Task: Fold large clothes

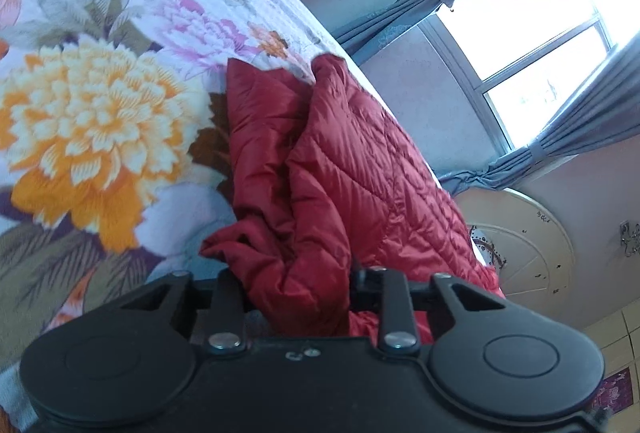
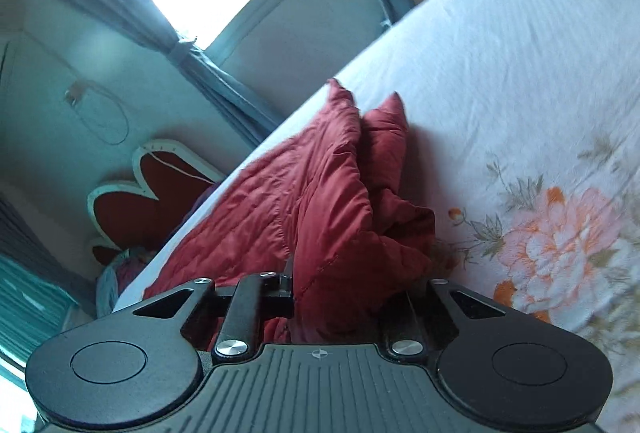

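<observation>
left wrist: my left claw [image 1: 298,297] is clamped on a bunched edge of the red quilted jacket [image 1: 352,169]; cloth fills the gap between the jaws and hides the tips. the jacket lies on the bed [image 1: 100,45], on the floral sheet, running away from me toward the far edge by the window [image 1: 532,29]. it's doubled lengthways into a long strip, one layer lapped over the other, loose and puffy, near end crumpled.

right wrist: my right claw [image 2: 352,297] is clamped on the same jacket [image 2: 280,201] at the near end, fabric pinched between the jaws, tips buried. two corners [image 2: 372,109] stick up at the far end, not aligned. a heart-shaped headboard [image 2: 136,201] sits beyond the bed.

progress, my read: one lengthwise fold looks in, rough. left to do: bring the held end over to the far end, square the corners, flatten. roughly mid-task.
</observation>
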{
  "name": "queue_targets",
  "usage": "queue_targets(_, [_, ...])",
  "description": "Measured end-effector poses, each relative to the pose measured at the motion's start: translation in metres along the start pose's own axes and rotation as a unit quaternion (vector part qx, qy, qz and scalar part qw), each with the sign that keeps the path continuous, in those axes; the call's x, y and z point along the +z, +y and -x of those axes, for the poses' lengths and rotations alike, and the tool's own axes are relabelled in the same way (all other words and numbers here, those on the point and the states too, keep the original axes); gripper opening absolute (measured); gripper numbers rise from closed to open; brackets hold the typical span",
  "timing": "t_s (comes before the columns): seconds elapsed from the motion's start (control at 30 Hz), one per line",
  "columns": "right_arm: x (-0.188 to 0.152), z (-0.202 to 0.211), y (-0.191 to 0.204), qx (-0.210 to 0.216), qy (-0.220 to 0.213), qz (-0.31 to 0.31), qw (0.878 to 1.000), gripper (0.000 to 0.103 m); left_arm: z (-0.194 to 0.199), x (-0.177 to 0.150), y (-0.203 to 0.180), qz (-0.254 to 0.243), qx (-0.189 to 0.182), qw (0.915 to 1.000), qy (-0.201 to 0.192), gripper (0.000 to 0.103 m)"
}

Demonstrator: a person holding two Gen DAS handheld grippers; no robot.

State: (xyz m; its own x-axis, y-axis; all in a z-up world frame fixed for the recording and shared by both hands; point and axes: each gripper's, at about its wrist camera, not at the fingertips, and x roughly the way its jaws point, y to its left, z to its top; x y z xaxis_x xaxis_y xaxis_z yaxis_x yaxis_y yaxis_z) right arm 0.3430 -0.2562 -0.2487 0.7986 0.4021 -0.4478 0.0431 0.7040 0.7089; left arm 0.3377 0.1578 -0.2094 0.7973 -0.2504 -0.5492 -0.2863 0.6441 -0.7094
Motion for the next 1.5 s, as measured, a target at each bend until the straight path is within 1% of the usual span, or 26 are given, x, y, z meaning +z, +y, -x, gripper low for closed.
queue_targets(0.07, [-0.008, 0.022, 0.008, -0.007, -0.002, 0.021, 1.000, 0.018, 0.005, 0.000, -0.001, -0.002, -0.011, 0.9999, -0.002, 0.022])
queue_targets(0.13, [-0.018, 0.046, 0.014, -0.025, 0.003, 0.041, 0.999, 0.018, 0.012, -0.003, -0.002, -0.008, -0.020, 0.9998, 0.006, 0.022])
queue_targets(0.23, [-0.038, 0.083, 0.012, -0.041, 0.011, 0.051, 0.998, 0.018, 0.029, -0.018, -0.004, -0.020, -0.025, 0.9994, 0.016, 0.022])
queue_targets(0.33, [-0.059, 0.122, -0.001, -0.047, 0.018, 0.039, 0.998, 0.018, 0.052, -0.041, -0.002, -0.029, -0.029, 0.9988, 0.025, 0.022])
queue_targets(0.43, [-0.076, 0.153, -0.016, -0.049, 0.026, 0.028, 0.998, 0.018, 0.078, -0.070, 0.004, -0.025, -0.033, 0.9987, 0.031, 0.022])
queue_targets(0.53, [-0.085, 0.175, -0.028, -0.047, 0.033, 0.019, 0.998, 0.018, 0.104, -0.097, 0.016, -0.018, -0.032, 0.9988, 0.032, 0.022])
queue_targets(0.6, [-0.088, 0.180, -0.035, -0.042, 0.043, 0.019, 0.998, 0.019, 0.114, -0.110, 0.024, -0.015, -0.025, 0.9990, 0.032, 0.023])
queue_targets(0.63, [-0.087, 0.180, -0.039, -0.040, 0.053, 0.019, 0.998, 0.024, 0.117, -0.114, 0.027, -0.015, -0.019, 0.9992, 0.033, 0.026])
queue_targets(0.67, [-0.086, 0.181, -0.044, -0.047, 0.062, 0.013, 0.997, 0.037, 0.120, -0.116, 0.029, -0.007, -0.012, 0.9994, 0.033, 0.031])
queue_targets(0.7, [-0.085, 0.186, -0.049, -0.066, 0.061, 0.007, 0.996, 0.056, 0.123, -0.115, 0.030, 0.001, -0.010, 0.9995, 0.030, 0.033])
queue_targets(0.73, [-0.083, 0.195, -0.052, -0.080, 0.043, 0.009, 0.996, 0.063, 0.125, -0.114, 0.028, 0.001, -0.004, 0.9996, 0.028, 0.036])
queue_targets(0.77, [-0.082, 0.206, -0.055, -0.083, 0.024, 0.015, 0.996, 0.062, 0.129, -0.113, 0.025, -0.006, 0.005, 0.9997, 0.025, 0.040])
queue_targets(0.8, [-0.078, 0.214, -0.057, -0.083, 0.015, 0.017, 0.996, 0.062, 0.132, -0.113, 0.022, -0.015, 0.011, 0.9996, 0.022, 0.043])
queue_targets(0.9, [-0.064, 0.218, -0.059, -0.074, 0.004, 0.028, 0.997, 0.062, 0.132, -0.112, 0.018, -0.025, 0.020, 0.9991, 0.028, 0.043])
queue_targets(0.93, [-0.060, 0.212, -0.057, -0.068, 0.005, 0.037, 0.997, 0.056, 0.130, -0.112, 0.017, -0.025, 0.022, 0.9990, 0.030, 0.043])
queue_targets(0.97, [-0.056, 0.203, -0.054, -0.063, 0.011, 0.047, 0.997, 0.040, 0.127, -0.112, 0.017, -0.024, 0.021, 0.9991, 0.028, 0.043])
queue_targets(1.0, [-0.052, 0.192, -0.053, -0.063, 0.020, 0.054, 0.996, 0.027, 0.126, -0.113, 0.017, -0.022, 0.020, 0.9992, 0.027, 0.043])
queue_targets(1.03, [-0.049, 0.182, -0.052, -0.065, 0.025, 0.064, 0.996, 0.001, 0.124, -0.112, 0.017, -0.019, 0.020, 0.9993, 0.025, 0.043])
queue_targets(1.07, [-0.048, 0.175, -0.051, -0.062, 0.026, 0.074, 0.995, 0.001, 0.121, -0.111, 0.016, -0.018, 0.018, 0.9994, 0.023, 0.043])
queue_targets(1.17, [-0.046, 0.159, -0.047, -0.072, 0.021, 0.097, 0.992, 0.001, 0.115, -0.110, 0.015, -0.018, 0.018, 0.9995, 0.017, 0.043])
queue_targets(1.27, [-0.054, 0.142, -0.052, -0.097, 0.042, 0.109, 0.988, 0.002, 0.112, -0.109, 0.017, -0.011, 0.015, 0.9997, 0.016, 0.043])
queue_targets(1.33, [-0.059, 0.150, -0.052, -0.108, 0.036, 0.108, 0.988, 0.002, 0.114, -0.111, 0.016, -0.013, 0.012, 0.9996, 0.020, 0.043])
queue_targets(1.43, [-0.065, 0.181, -0.041, -0.131, 0.001, 0.099, 0.986, 0.003, 0.117, -0.113, 0.021, -0.012, 0.005, 0.9996, 0.025, 0.043])
queue_targets(1.5, [-0.073, 0.201, -0.028, -0.130, -0.016, 0.098, 0.987, 0.003, 0.118, -0.113, 0.024, -0.010, -0.001, 0.9997, 0.023, 0.043])
